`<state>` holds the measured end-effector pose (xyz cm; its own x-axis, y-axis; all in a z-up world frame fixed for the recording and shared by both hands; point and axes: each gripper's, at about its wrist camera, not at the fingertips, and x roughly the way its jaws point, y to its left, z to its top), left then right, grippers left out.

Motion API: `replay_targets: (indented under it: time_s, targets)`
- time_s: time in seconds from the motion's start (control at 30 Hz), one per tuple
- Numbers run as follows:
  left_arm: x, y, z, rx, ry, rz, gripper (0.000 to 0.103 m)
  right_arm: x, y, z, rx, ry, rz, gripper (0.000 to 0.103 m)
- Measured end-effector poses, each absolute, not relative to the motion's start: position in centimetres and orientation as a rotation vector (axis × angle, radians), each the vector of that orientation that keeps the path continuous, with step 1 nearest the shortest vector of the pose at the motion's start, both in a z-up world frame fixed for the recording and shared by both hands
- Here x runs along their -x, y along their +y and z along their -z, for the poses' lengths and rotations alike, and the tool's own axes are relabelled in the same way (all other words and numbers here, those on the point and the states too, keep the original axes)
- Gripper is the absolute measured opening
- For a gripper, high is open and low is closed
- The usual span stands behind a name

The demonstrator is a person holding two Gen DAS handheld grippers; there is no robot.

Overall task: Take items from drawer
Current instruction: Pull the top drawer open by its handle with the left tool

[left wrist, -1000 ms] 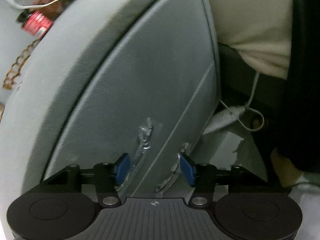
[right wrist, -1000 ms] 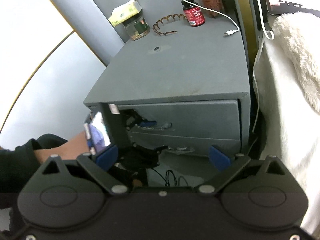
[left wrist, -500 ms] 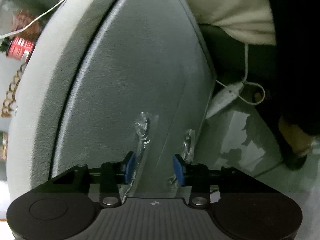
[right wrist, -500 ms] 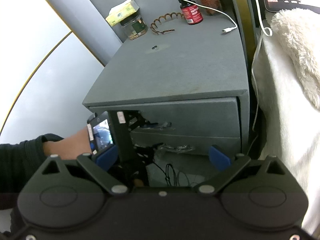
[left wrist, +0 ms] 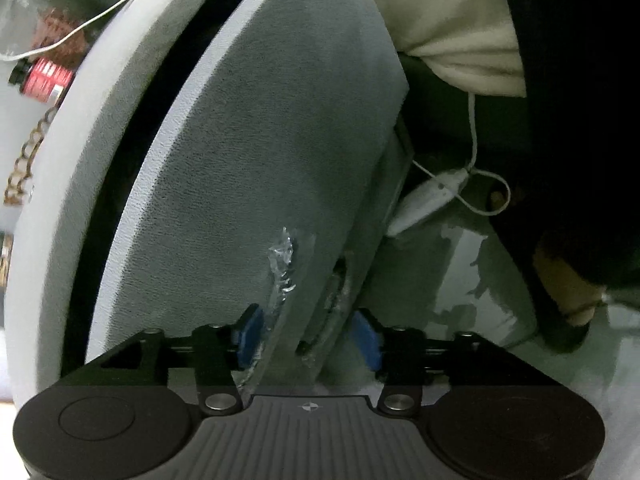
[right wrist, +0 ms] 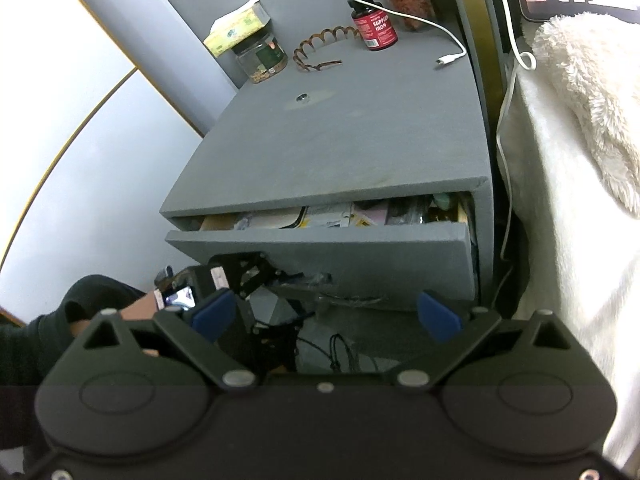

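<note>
Top drawer (right wrist: 320, 258) of grey nightstand: partly pulled out, front panel standing clear of the carcass, a gap open along its upper edge. Front is matte grey, textured, with crinkled clear tape (left wrist: 284, 264) over the handle area near the lower middle. In the left wrist view the same drawer front (left wrist: 256, 168) fills the frame, tilted, a dark gap between it and the cabinet top. Items in drawer (right wrist: 340, 216) visible through the gap: flat papers or packets, white, tan and pink, plus darker objects toward the right end; individual items cannot be told apart
</note>
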<state>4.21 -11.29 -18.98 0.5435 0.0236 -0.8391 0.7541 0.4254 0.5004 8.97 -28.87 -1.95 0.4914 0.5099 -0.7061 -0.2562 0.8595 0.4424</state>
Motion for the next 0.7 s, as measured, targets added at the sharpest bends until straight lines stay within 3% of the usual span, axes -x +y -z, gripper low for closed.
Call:
replay_targets:
  time_s: [0.1, 0.17, 0.23, 0.53, 0.7]
  targets:
    - [-4.3, -11.3, 18.2, -0.929, 0.923, 0.492, 0.052, -8.9, -28.8, 1.9, -0.296, 0.949, -0.464, 0.099]
    - [-4.4, -10.7, 16.7, -0.789, 0.937, 0.463, 0.066, -8.9, -28.9, 1.9, -0.3, 0.944, -0.459, 0.099]
    - [-4.4, -9.8, 14.4, -0.608, 0.93, 0.448, 0.071, -8.9, -28.9, 1.9, -0.305, 0.944, -0.457, 0.099]
    - [-4.0, -5.8, 7.2, -0.256, 0.752, 0.35, 0.076, -9.4, -28.3, 2.0, -0.278, 0.965, -0.433, 0.099]
    - [-5.9, -4.0, 7.3, -0.212, 0.74, 0.262, 0.079, -9.4, -27.9, 2.1, -0.255, 0.973, -0.408, 0.099]
